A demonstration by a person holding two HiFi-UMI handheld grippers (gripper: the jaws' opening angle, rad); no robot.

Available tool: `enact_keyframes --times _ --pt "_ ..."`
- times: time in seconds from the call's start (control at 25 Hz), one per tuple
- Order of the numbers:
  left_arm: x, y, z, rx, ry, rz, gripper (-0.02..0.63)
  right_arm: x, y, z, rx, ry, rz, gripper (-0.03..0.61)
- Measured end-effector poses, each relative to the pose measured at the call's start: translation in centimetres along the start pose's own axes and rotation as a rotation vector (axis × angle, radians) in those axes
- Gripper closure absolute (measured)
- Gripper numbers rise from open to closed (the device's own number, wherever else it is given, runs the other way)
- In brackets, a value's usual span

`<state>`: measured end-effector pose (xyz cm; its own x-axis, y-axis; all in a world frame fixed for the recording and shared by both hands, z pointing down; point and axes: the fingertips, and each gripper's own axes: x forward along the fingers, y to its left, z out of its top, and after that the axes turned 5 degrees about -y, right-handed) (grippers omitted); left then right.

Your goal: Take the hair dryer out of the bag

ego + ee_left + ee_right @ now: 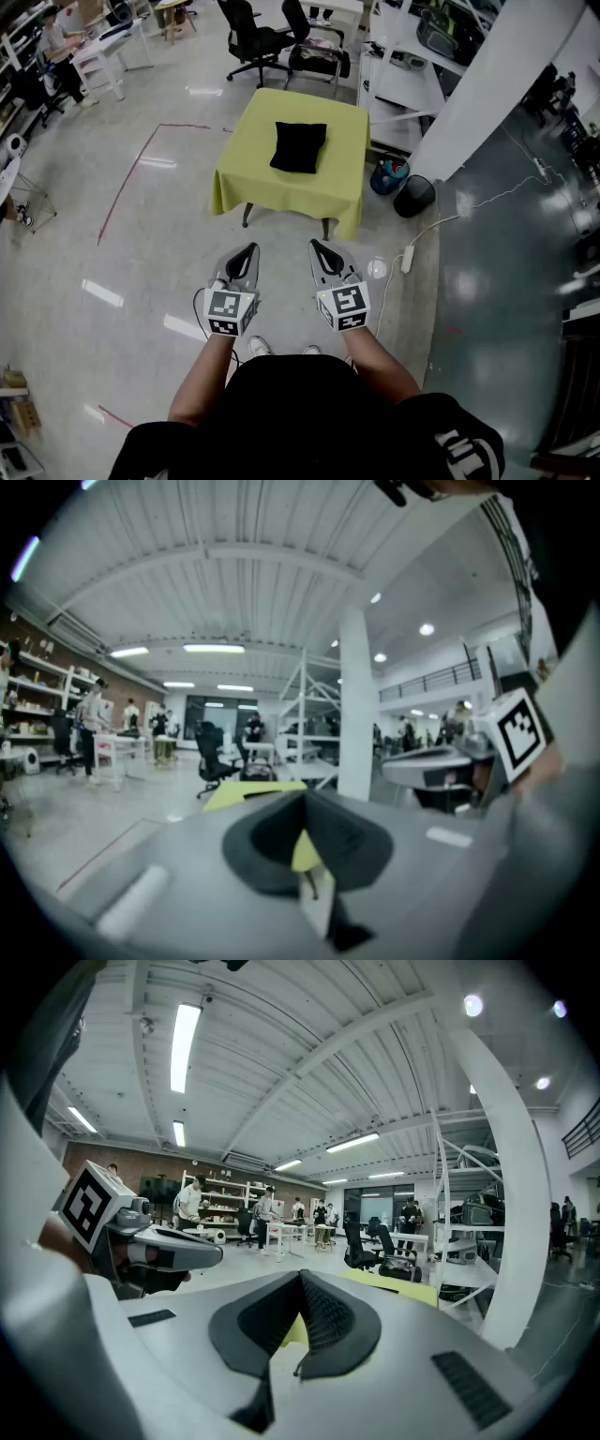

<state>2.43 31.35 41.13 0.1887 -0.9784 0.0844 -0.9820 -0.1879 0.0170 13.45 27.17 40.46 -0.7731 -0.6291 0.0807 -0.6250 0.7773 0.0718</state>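
Note:
A black bag (299, 146) lies on a small table under a yellow-green cloth (345, 178), well ahead of me in the head view. No hair dryer shows; the bag hides whatever is inside. I stand back from the table with both grippers held side by side in front of my body. My left gripper (251, 249) is shut with nothing in it, and my right gripper (315, 245) is shut and empty too. In both gripper views the jaws meet tip to tip, with the yellow-green cloth (242, 793) (394, 1284) far beyond them.
Black office chairs (253, 39) stand behind the table. A white pillar (487, 80) rises at the right, with a dark bin (413, 196) and a blue bucket (386, 174) at its foot. A white cable and power strip (409, 258) lie on the floor to my right. People work at benches far left.

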Motion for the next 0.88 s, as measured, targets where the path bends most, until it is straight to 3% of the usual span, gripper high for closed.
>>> enact_keyframes --times 0.52,0.88 --pt "-1.0 -1.0 -0.2 0.013 0.004 -0.001 0.607 -0.8 0.1 -0.2 0.016 -0.006 -0.02 0.572" --pt "-1.6 0.9 -0.4 0.014 -0.002 -0.02 0.607 0.4 1.5 0.0 0.026 -0.012 -0.049 0.572"
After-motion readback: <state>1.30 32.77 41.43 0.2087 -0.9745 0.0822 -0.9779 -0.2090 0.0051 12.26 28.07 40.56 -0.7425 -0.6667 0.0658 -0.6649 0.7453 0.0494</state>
